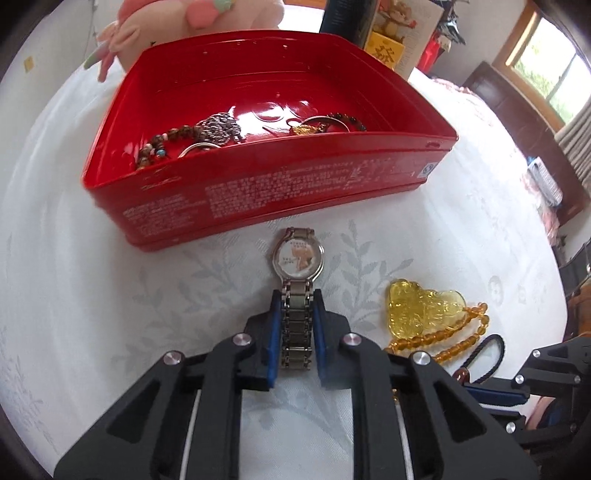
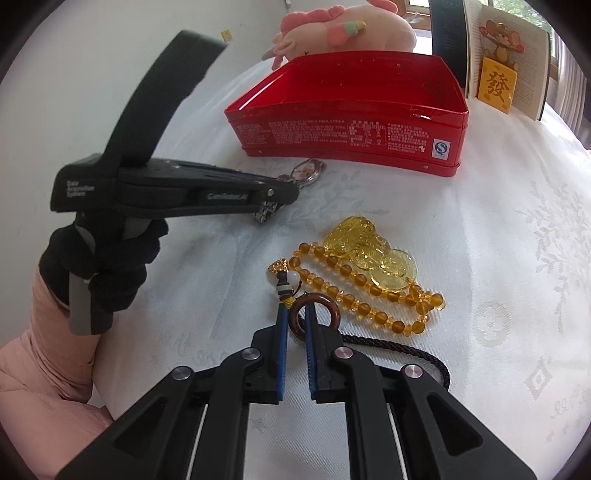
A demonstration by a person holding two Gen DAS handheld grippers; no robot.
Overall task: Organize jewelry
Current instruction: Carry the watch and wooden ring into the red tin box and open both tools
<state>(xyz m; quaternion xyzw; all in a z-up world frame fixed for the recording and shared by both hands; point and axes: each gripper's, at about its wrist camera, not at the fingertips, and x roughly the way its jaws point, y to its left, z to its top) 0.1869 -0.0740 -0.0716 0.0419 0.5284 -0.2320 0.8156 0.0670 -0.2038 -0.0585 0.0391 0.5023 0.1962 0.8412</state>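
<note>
A red tin box (image 1: 258, 184) stands open on the white tablecloth and holds several bead bracelets and pendants (image 1: 218, 129). My left gripper (image 1: 297, 299) is shut on the metal band of a silver wristwatch (image 1: 300, 258), whose face lies just in front of the box. The watch also shows in the right wrist view (image 2: 306, 170). A yellow amber pendant with a bead string (image 2: 373, 258) lies to the right. My right gripper (image 2: 295, 314) is shut on the brown ring (image 2: 313, 314) at the end of that string's dark cord.
A pink plush toy (image 2: 343, 29) sits behind the box (image 2: 351, 122). A dark book and a card with a gold character (image 2: 496, 86) stand at the back right. The dark cord (image 2: 406, 350) trails right of my right gripper.
</note>
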